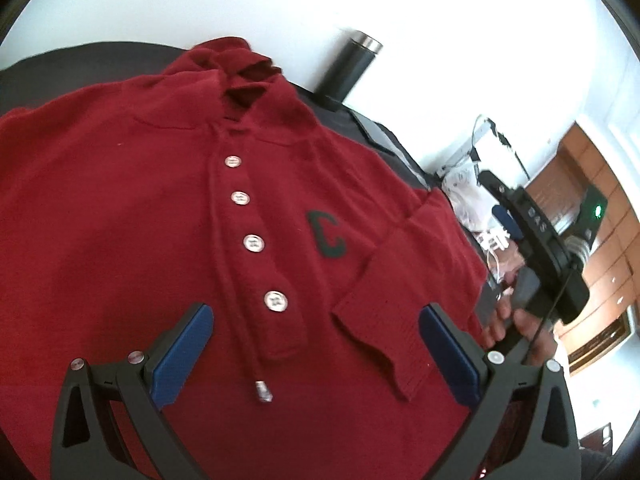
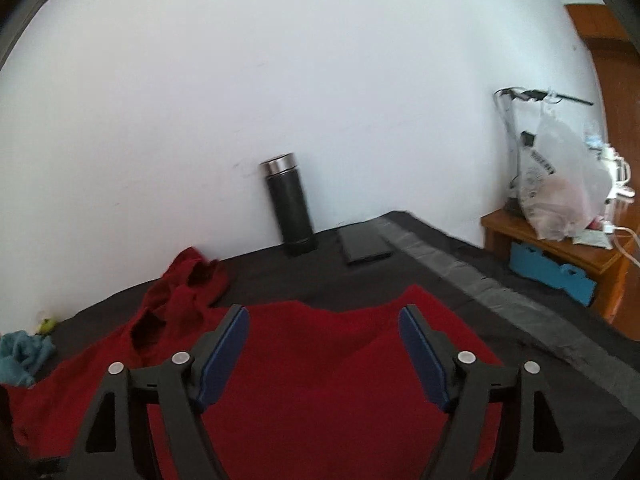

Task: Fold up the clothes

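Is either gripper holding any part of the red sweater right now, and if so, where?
Nothing is held. The left gripper and the right gripper both stand open above the red sweater, with no fabric pinched between their pads.

The hooded sweater (image 1: 160, 220) lies spread on the table (image 2: 460, 276), one sleeve (image 1: 400, 288) folded across its front, with the flask (image 2: 290, 208) standing behind it against the wall (image 2: 320, 60), a phone (image 2: 364, 246) just right of the flask.

The red hoodie (image 1: 132, 240) is matt knitted cloth with glossy pearly buttons (image 1: 253, 243), lying on a matt dark fabric cover (image 2: 400, 280), near a matt black flask (image 2: 289, 208) capped in brushed metal and a varnished wooden cabinet (image 2: 560, 240).
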`<control>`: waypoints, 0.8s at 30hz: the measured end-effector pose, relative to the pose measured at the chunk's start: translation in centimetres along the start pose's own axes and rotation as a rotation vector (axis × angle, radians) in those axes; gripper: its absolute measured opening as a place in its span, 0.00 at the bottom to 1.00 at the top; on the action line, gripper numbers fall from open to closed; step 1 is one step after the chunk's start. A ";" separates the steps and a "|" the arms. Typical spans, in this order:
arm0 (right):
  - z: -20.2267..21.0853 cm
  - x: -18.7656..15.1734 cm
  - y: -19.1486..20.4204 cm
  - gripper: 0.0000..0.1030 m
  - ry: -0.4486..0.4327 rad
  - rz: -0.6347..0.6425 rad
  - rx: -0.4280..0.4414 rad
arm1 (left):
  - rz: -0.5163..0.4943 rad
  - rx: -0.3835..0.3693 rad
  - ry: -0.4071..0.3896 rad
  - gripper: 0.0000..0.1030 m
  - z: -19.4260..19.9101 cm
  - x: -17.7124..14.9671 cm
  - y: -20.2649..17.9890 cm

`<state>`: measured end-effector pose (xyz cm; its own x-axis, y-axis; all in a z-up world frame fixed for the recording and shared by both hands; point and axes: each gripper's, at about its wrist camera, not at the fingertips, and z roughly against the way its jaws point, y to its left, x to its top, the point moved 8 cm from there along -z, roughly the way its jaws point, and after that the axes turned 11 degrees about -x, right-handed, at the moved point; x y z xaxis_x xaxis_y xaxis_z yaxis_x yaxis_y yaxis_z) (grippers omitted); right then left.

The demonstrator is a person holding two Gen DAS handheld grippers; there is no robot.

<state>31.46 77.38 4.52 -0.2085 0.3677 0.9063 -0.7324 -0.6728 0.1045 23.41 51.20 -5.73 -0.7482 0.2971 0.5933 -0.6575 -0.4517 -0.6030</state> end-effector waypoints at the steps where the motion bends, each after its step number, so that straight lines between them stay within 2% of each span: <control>1: -0.1 0.1 -0.2 0.79 -0.003 0.005 -0.015 | -0.017 0.023 0.015 1.00 -0.4 -0.2 -0.4; 3: -0.2 0.1 -0.4 0.79 0.001 0.013 -0.021 | -0.061 0.062 0.049 1.00 -1.4 -0.6 -1.4; 8: 0.5 0.2 -0.6 0.79 0.004 -0.001 0.010 | -0.189 0.242 0.130 1.00 -4.1 -1.3 -2.2; 15: 1.4 0.6 -0.6 0.79 -0.016 -0.022 0.044 | -0.240 0.275 0.139 1.00 -4.8 -0.8 -3.1; 20: 1.4 0.5 -0.6 0.79 -0.011 -0.031 0.061 | -0.332 0.244 0.185 0.98 -6.3 -1.2 -4.7; 22: 1.3 0.4 -0.6 0.79 -0.007 -0.034 0.066 | -0.349 0.216 0.221 0.92 -7.1 -1.7 -5.3; 24: 1.3 0.4 -0.6 0.79 -0.002 -0.041 0.077 | -0.353 0.211 0.236 0.92 -7.6 -1.9 -5.4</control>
<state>32.67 77.10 5.36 -0.1782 0.3947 0.9014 -0.6881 -0.7048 0.1725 27.76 59.44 -7.64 -0.4983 0.6349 0.5904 -0.8609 -0.4430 -0.2503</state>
